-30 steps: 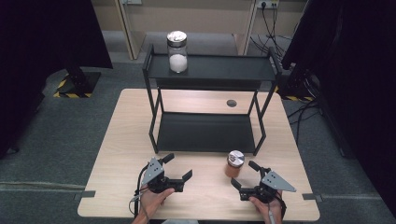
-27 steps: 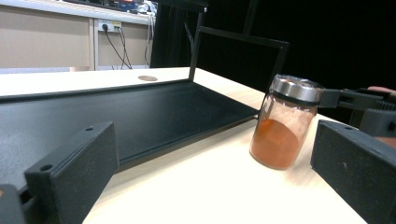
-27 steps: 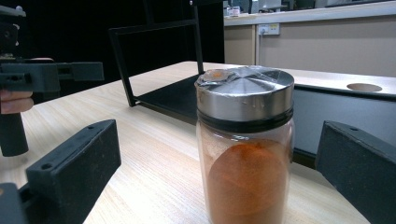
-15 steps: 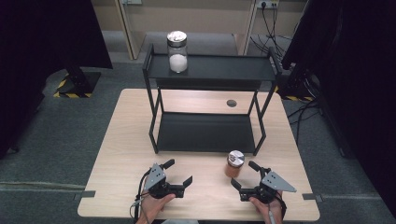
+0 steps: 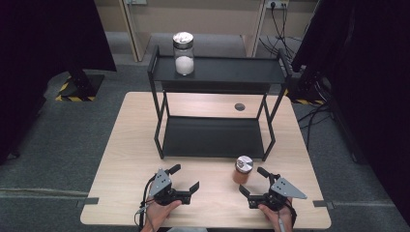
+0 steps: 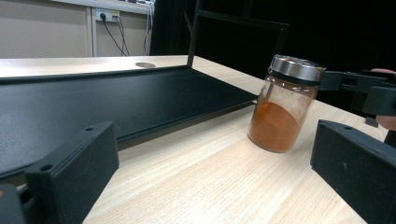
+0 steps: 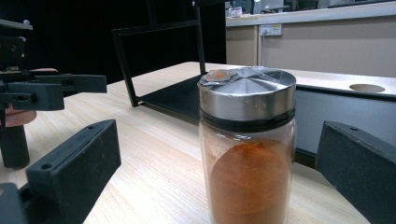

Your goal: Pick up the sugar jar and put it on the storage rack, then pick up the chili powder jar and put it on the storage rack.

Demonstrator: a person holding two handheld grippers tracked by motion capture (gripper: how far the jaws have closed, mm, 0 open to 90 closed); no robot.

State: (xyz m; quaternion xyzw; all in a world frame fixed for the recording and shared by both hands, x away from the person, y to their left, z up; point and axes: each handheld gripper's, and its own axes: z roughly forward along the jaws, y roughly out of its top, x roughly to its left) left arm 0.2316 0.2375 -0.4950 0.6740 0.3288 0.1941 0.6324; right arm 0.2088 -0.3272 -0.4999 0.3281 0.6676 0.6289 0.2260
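This looks like a lab or test room. Black curtains [image 5: 43, 58] hang around a plain wooden table [image 5: 125, 145]. Past the grippers, wall plugs [image 5: 273, 4] with loose cables [image 5: 309, 113] show, and yellow-black warning tape [image 5: 63, 89] marks the floor.

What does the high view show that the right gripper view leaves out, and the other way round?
High view alone: the jar of white powder on the rack's top shelf, and the whole table. Right gripper view alone: a close look at the crinkled film over the metal lid. Both share the jar of orange powder, standing upright between the open jaws of the right hand-held gripper, plus the left hand-held gripper.
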